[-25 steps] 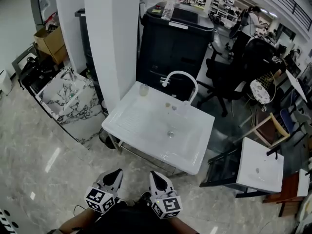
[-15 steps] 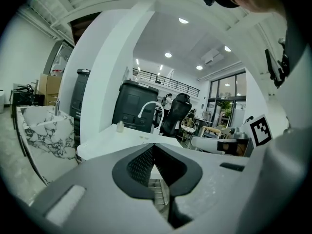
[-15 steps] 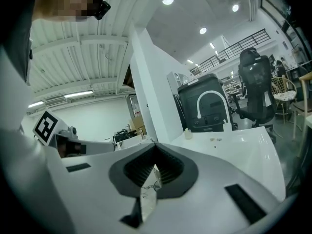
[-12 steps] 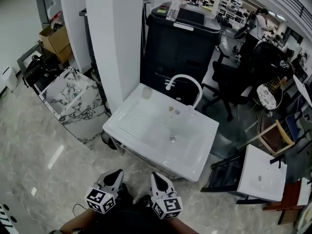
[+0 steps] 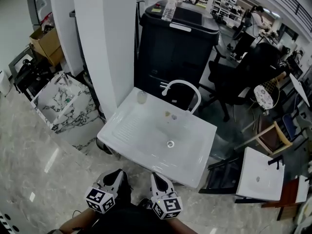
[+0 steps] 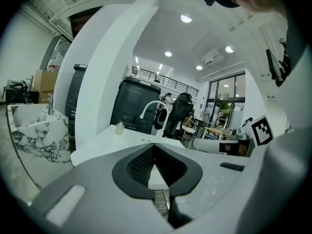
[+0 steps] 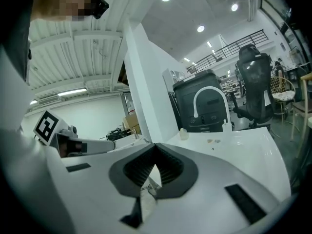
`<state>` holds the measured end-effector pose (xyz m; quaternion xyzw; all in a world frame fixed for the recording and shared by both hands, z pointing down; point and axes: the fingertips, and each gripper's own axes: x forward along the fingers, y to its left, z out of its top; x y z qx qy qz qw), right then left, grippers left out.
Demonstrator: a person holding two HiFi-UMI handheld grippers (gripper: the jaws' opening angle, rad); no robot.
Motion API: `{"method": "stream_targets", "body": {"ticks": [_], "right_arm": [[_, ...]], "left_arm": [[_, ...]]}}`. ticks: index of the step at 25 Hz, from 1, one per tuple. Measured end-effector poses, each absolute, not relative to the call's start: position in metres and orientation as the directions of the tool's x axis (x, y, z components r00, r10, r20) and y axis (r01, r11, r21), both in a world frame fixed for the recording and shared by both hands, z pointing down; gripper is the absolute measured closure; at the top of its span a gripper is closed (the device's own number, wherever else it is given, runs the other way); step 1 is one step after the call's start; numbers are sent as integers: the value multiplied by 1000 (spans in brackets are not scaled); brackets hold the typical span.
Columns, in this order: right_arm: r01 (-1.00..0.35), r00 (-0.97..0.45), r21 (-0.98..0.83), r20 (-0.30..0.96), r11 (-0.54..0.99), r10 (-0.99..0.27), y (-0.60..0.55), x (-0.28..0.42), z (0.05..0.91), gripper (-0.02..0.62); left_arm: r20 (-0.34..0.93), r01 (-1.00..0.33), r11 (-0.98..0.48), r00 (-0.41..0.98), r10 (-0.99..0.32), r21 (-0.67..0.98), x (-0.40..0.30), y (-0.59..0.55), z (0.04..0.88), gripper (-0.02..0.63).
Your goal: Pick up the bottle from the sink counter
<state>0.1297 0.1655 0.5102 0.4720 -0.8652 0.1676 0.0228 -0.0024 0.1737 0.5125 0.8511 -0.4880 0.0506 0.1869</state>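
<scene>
A small pale bottle (image 5: 142, 97) stands upright on the back left corner of the white sink counter (image 5: 126, 130), left of the curved white faucet (image 5: 183, 86). It also shows far ahead as the bottle (image 6: 119, 127) in the left gripper view and the bottle (image 7: 183, 133) in the right gripper view. My left gripper (image 5: 116, 174) and right gripper (image 5: 157, 176) hang side by side before the counter's near edge, well short of the bottle. Both are shut and hold nothing: left gripper (image 6: 154, 148), right gripper (image 7: 155, 149).
A white pillar (image 5: 105, 43) rises just left of the sink, with a black cabinet (image 5: 175, 48) behind it. A marble basin (image 5: 56, 101) sits on the floor at left. A second white sink (image 5: 261, 172) and chairs (image 5: 273, 130) stand at right. A person (image 5: 253, 18) is far back.
The sink counter has shifted a little in the head view as the camera moved. Both grippers keep their place at the bottom of the view, still shut.
</scene>
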Motion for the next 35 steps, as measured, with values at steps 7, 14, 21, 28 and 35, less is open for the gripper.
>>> {"method": "stream_targets", "body": {"ticks": [7, 14, 21, 28, 35], "right_arm": [[-845, -520, -270, 217, 461, -826, 114, 117, 518, 591], [-855, -502, -288, 246, 432, -829, 67, 102, 529, 591], [-872, -472, -279, 255, 403, -844, 21, 86, 526, 591], [-886, -448, -265, 275, 380, -851, -12, 58, 524, 591], [-905, -410, -253, 313, 341, -856, -32, 54, 532, 591]], "left_arm": [[273, -827, -488, 556, -785, 279, -14, 113, 518, 606], [289, -815, -505, 575, -765, 283, -26, 61, 522, 606], [273, -797, -527, 599, -753, 294, -44, 15, 519, 606], [261, -809, -477, 570, -779, 344, -90, -35, 521, 606], [261, -813, -453, 556, -789, 365, -108, -71, 530, 606]]}}
